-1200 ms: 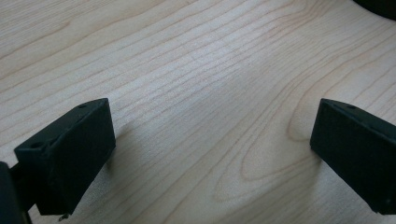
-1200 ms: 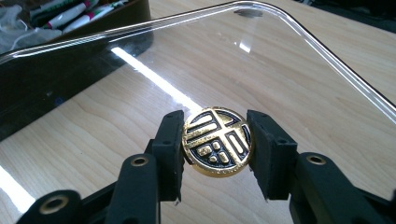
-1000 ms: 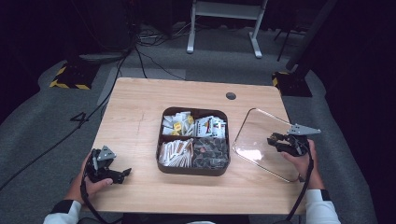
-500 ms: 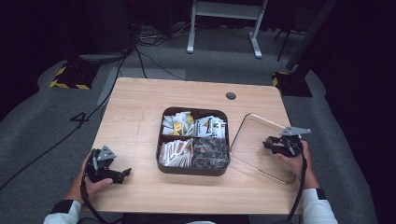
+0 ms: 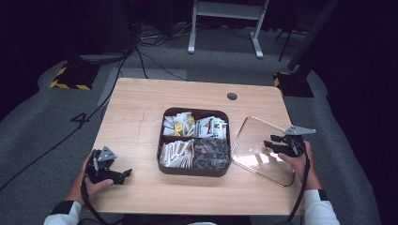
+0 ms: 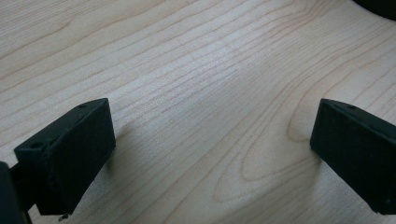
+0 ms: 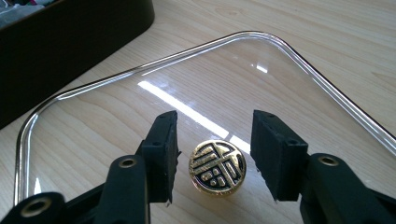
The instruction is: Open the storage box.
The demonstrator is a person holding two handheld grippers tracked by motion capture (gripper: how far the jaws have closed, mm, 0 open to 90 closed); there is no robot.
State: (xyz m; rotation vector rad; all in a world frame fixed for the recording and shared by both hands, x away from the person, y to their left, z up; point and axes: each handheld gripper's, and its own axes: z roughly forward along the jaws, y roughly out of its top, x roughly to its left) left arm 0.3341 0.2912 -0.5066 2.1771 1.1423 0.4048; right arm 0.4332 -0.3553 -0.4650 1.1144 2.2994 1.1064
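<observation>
One wooden table (image 5: 141, 112) carries a dark four-compartment tray (image 5: 195, 170) of packets at its middle. Just right of the tray, a clear lid (image 5: 248, 140) lies flat on the wood. At the lid's centre sits its round gold knob (image 7: 217, 167), between the right gripper's (image 7: 214, 156) parted jaws, which stand on either side without touching it. Near the table's near-left corner, the left gripper (image 6: 210, 154) rests with jaws wide apart over bare wood.
</observation>
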